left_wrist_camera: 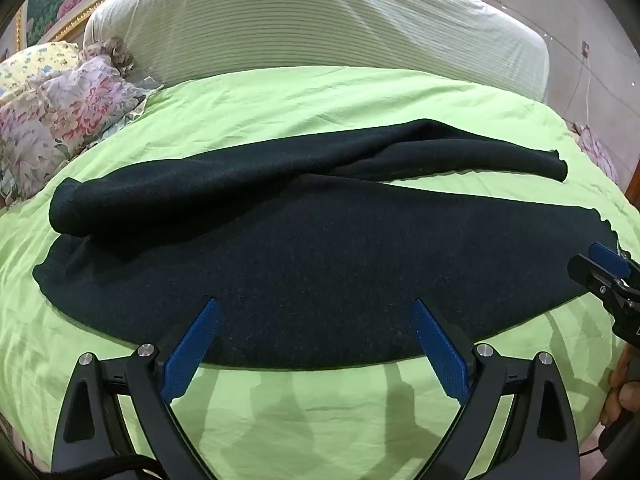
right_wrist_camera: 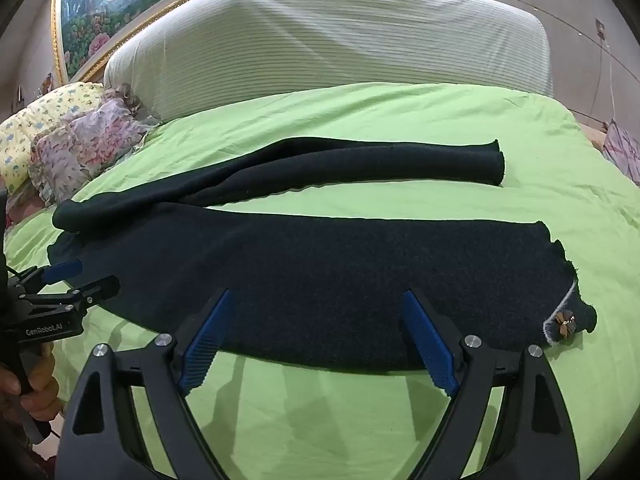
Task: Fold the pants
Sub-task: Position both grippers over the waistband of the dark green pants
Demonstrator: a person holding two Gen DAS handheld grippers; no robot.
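Dark knit pants (left_wrist_camera: 320, 256) lie spread on a green bed sheet (left_wrist_camera: 320, 96), one leg near me and the other leg (left_wrist_camera: 500, 160) angled away at the back. They also show in the right wrist view (right_wrist_camera: 340, 280), with a small decoration (right_wrist_camera: 565, 322) on the near leg's right end. My left gripper (left_wrist_camera: 314, 308) is open and empty over the near edge of the pants. My right gripper (right_wrist_camera: 316, 300) is open and empty over the near leg. Each gripper shows in the other's view, the right one (left_wrist_camera: 600, 266) and the left one (right_wrist_camera: 86, 276).
A striped white headboard cushion (left_wrist_camera: 320, 20) stands behind the bed. Floral pillows (left_wrist_camera: 60, 120) lie at the back left. A gold-framed painting (right_wrist_camera: 120, 8) hangs on the wall. A cable (left_wrist_camera: 580, 84) hangs at the right wall.
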